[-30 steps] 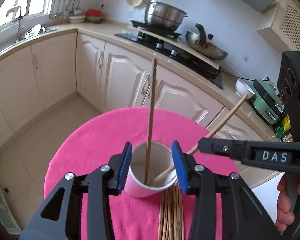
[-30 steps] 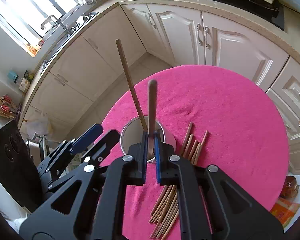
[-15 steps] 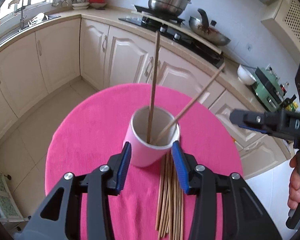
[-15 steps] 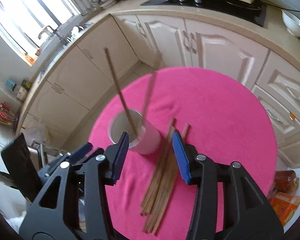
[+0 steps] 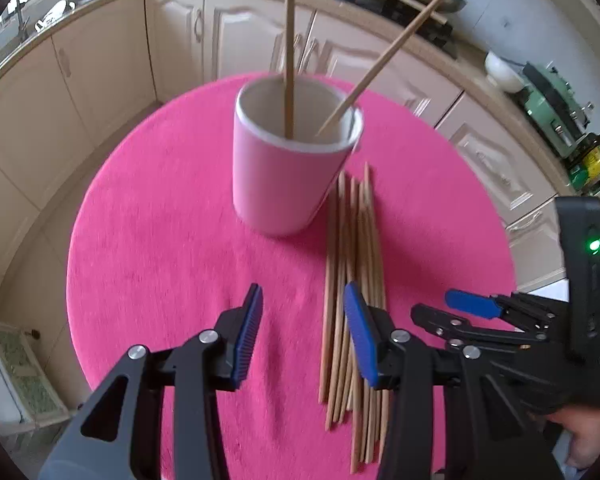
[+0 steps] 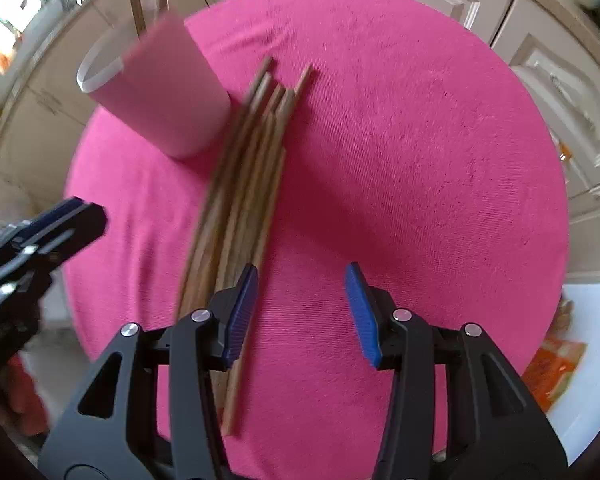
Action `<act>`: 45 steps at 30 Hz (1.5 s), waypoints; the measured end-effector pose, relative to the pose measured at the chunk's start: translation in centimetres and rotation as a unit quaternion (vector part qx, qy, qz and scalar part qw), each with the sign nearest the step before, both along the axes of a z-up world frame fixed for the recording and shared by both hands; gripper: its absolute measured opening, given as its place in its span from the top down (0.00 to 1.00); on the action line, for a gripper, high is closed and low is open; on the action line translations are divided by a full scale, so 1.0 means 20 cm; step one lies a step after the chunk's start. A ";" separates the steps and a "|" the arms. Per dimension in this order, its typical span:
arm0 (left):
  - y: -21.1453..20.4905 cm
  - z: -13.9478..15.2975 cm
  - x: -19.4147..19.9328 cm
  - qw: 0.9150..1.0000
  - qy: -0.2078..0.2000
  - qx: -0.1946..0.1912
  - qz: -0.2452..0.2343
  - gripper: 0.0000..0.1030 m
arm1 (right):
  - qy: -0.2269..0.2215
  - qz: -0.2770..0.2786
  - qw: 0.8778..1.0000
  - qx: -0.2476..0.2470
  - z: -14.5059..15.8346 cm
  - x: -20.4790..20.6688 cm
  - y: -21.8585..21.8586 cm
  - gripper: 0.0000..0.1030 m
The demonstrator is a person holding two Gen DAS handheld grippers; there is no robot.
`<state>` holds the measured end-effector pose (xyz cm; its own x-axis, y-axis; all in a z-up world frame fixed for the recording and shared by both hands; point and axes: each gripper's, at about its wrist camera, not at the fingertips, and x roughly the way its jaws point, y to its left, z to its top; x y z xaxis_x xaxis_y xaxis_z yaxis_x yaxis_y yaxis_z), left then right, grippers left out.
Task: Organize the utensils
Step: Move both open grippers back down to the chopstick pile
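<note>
The surface (image 6: 420, 140) is bare to the right of the chopsticks (image 6: 244, 184). To their left the cup (image 5: 288, 172) touches them, two sticks (image 5: 288, 40) rising from it. The left claw (image 6: 52, 232) hangs near on that side.

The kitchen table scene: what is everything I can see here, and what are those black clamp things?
Cup: one, pink, upright on the cloth.
Chopsticks in cup: two, wooden, leaning apart.
Loose chopsticks: a bundle, too overlapped to count, wooden, lying beside the cup.
Cloth: one, bright pink, over the round table.
Cabinets: cream, behind the table.
Left gripper: hand-held, black with blue fingers, open, empty.
Right gripper: same, open, empty, beside the bundle.
</note>
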<state>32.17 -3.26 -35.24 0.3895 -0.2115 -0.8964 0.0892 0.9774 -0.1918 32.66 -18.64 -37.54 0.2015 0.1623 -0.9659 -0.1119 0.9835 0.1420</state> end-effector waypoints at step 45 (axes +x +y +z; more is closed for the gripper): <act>-0.29 -0.36 0.14 0.987 0.138 0.049 -0.061 0.59 | 0.045 0.018 0.999 0.005 -0.13 -0.02 -0.10 0.58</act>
